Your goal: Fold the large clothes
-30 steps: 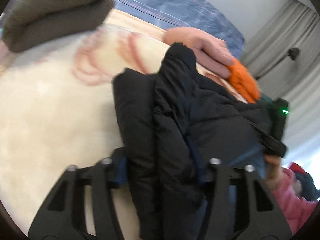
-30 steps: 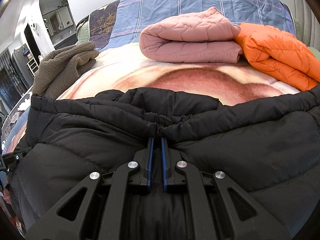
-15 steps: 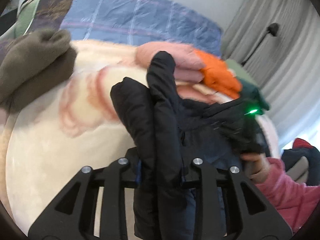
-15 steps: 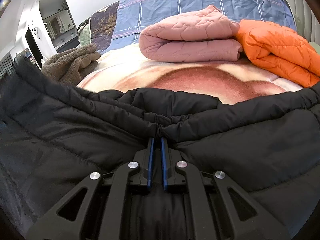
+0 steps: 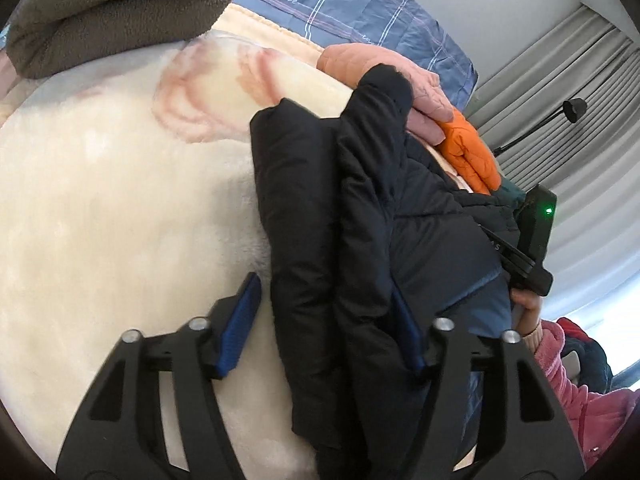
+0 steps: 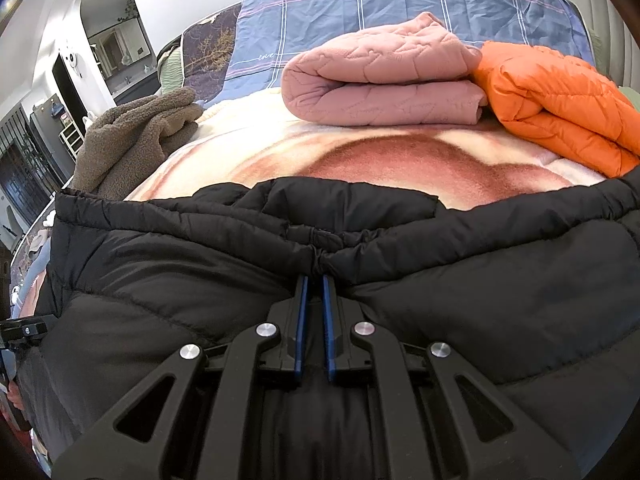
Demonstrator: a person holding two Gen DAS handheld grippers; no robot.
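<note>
Left wrist view: the left hand-held gripper point(image 5: 324, 328) is opening, its left pad now clear of the black jacket point(image 5: 360, 240) on the bed point(image 5: 100, 200); the right hand-held gripper point(image 6: 315, 280) stays pinched on the hem, so this fold looks placed.

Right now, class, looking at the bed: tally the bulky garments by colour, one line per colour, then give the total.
Black: 1, black puffer jacket
Pink: 1, folded pink quilted jacket
Orange: 1, folded orange puffer jacket
Brown: 1, brown fleece garment
Total: 4
</note>
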